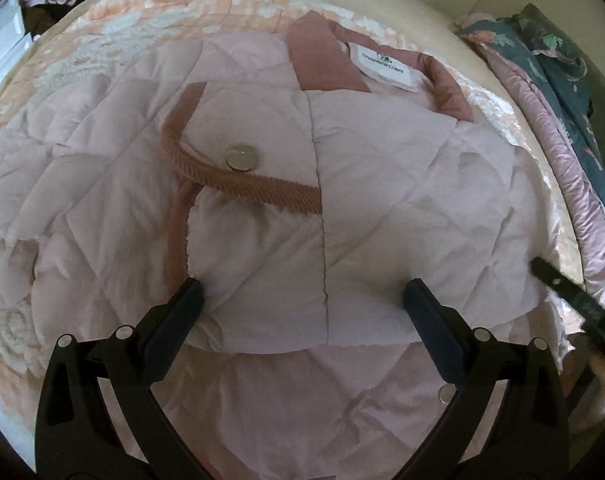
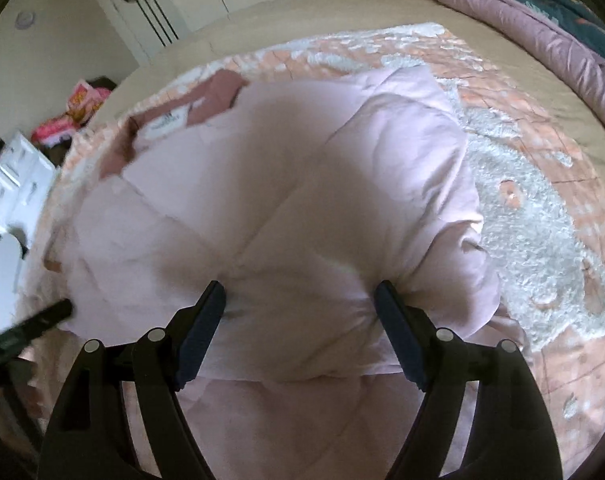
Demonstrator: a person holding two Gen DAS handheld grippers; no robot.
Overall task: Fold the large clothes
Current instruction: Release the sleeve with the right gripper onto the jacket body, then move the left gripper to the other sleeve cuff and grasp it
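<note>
A pale pink quilted jacket (image 1: pixel 262 128) lies folded on the bed, with its dark rose collar (image 1: pixel 322 60) and white label (image 1: pixel 386 66) at the far end. A silver snap (image 1: pixel 241 156) sits by a corded rose trim (image 1: pixel 262 190). My left gripper (image 1: pixel 304 292) stands open, its fingers wide apart over the near folded edge. In the right wrist view the jacket (image 2: pixel 302 180) fills the middle, and my right gripper (image 2: pixel 300 292) is open too, with the folded edge between its fingertips, which dent the fabric. The right gripper (image 1: pixel 562 288) shows at the left view's right edge.
A peach and white tufted blanket (image 2: pixel 522 220) lies under the jacket. A dark floral duvet (image 2: pixel 542 0) with a mauve lining is heaped along one side of the bed. Bright pink clothes (image 2: pixel 82 108) and white drawers (image 2: pixel 14 184) stand beyond the other side.
</note>
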